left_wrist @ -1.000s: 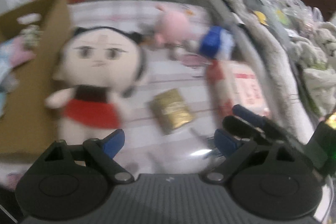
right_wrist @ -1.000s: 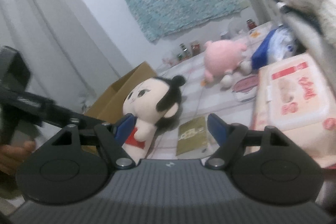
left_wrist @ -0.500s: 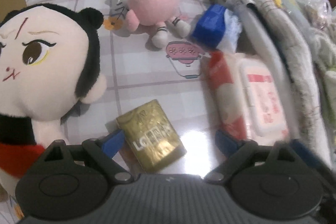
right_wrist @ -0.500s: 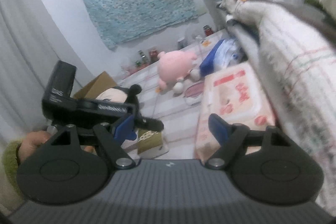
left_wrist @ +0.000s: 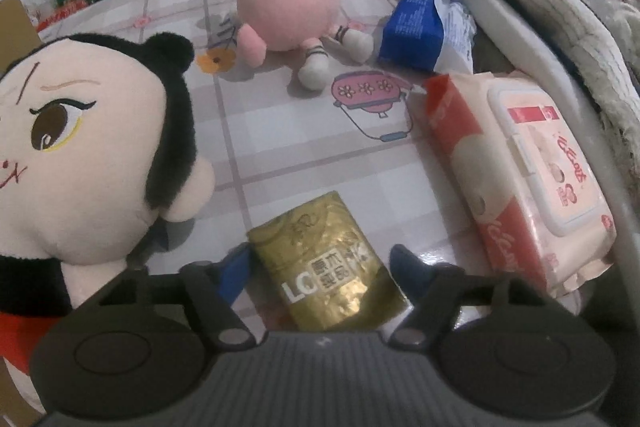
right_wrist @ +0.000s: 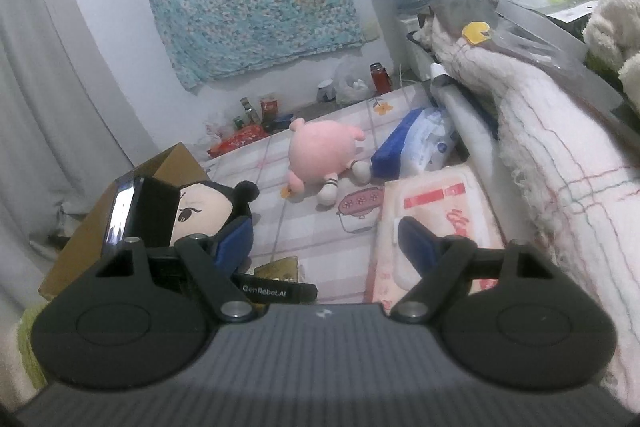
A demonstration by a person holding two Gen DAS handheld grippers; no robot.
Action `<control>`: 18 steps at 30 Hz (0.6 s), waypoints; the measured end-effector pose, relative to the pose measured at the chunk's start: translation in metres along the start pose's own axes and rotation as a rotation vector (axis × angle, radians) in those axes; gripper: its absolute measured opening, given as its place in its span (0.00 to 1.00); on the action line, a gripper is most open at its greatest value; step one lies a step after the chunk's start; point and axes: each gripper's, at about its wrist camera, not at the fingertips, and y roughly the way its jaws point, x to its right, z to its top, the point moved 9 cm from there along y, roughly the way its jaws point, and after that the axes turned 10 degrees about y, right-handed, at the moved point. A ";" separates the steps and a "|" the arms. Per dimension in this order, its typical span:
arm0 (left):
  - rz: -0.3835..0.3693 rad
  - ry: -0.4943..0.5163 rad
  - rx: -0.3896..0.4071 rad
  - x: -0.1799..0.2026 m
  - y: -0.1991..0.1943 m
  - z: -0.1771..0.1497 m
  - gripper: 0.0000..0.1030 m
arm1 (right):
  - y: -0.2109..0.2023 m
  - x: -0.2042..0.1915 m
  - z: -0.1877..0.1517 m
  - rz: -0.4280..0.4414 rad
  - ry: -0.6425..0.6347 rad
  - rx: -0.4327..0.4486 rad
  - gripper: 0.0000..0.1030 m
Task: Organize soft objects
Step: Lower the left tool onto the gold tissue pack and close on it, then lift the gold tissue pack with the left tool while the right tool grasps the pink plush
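Left gripper [left_wrist: 320, 263]: down low over the worktop [left_wrist: 304, 155], nose pitched steeply, and the jaws are closing right now with the gold foil pack [left_wrist: 326, 267] sitting between them. The blue fingers [left_wrist: 234, 267] flank its two long sides; the pads look just short of pressing, so call it not yet gripped.

Gold foil pack: lying flat on the checked cloth, printed face up, narrow enough to take across its width. That looks like why the fingers straddle it sideways rather than end to end.

Right gripper [right_wrist: 326, 239]: held up and back, angled only gently downward, fingers spread with nothing between them. It reads as waiting its turn and staying out of the other hand's way.

Black-haired doll [left_wrist: 84, 155]: propped close on the left of the foil pack, head nearly crowding the left finger. A bump there is the risk.

Pink plush [left_wrist: 288, 11]: lying on its side further back, well apart from the action.

Wet wipes pack [left_wrist: 516, 183]: flat along the right edge of the worktop, beside the piled blankets [right_wrist: 560, 155].

Blue tissue pack [left_wrist: 416, 27]: beyond the wipes, near the plush's feet.

Cardboard box [right_wrist: 120, 219]: open at the left edge behind the doll, probably where the soft things are headed.

Progress: judging by four items lying loose, early days.
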 end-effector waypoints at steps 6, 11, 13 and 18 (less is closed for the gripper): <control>-0.013 -0.003 0.043 -0.007 -0.004 -0.001 0.65 | 0.002 -0.006 -0.001 -0.020 -0.002 -0.009 0.78; -0.059 -0.031 0.062 -0.009 -0.011 -0.003 0.64 | -0.003 -0.010 0.001 -0.041 0.013 0.006 0.78; -0.083 -0.046 0.080 -0.010 -0.020 -0.004 0.64 | -0.007 -0.010 0.001 -0.044 0.020 0.015 0.78; -0.152 -0.063 0.147 -0.008 -0.057 -0.006 0.63 | -0.016 -0.010 0.005 -0.030 0.042 0.035 0.78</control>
